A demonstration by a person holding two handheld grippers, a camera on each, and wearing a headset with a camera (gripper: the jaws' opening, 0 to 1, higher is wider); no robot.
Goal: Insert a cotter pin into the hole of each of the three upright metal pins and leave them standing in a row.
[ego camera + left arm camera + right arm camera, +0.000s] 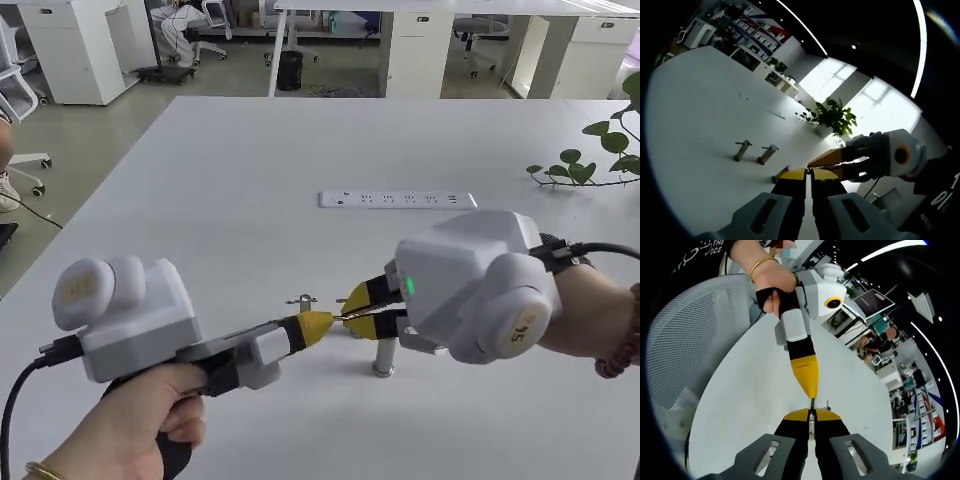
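Your left gripper [325,322] and right gripper [350,314] meet tip to tip, jaws both closed on one cotter pin [811,424].

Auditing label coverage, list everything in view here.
upright silver metal pins: three, silver, in a row on the table by the gripper tips.
thin metal cotter pin: one, metallic, pinched between both gripper tips.
white power strip: one, white, mid-table.
green leafy plant: one, green, table's right edge.
white table: one, white, under everything.
white cabinets: several, white, behind the table.
left gripper: one, yellow-tipped, shut on the cotter pin.
right gripper: one, yellow-tipped, shut on it.
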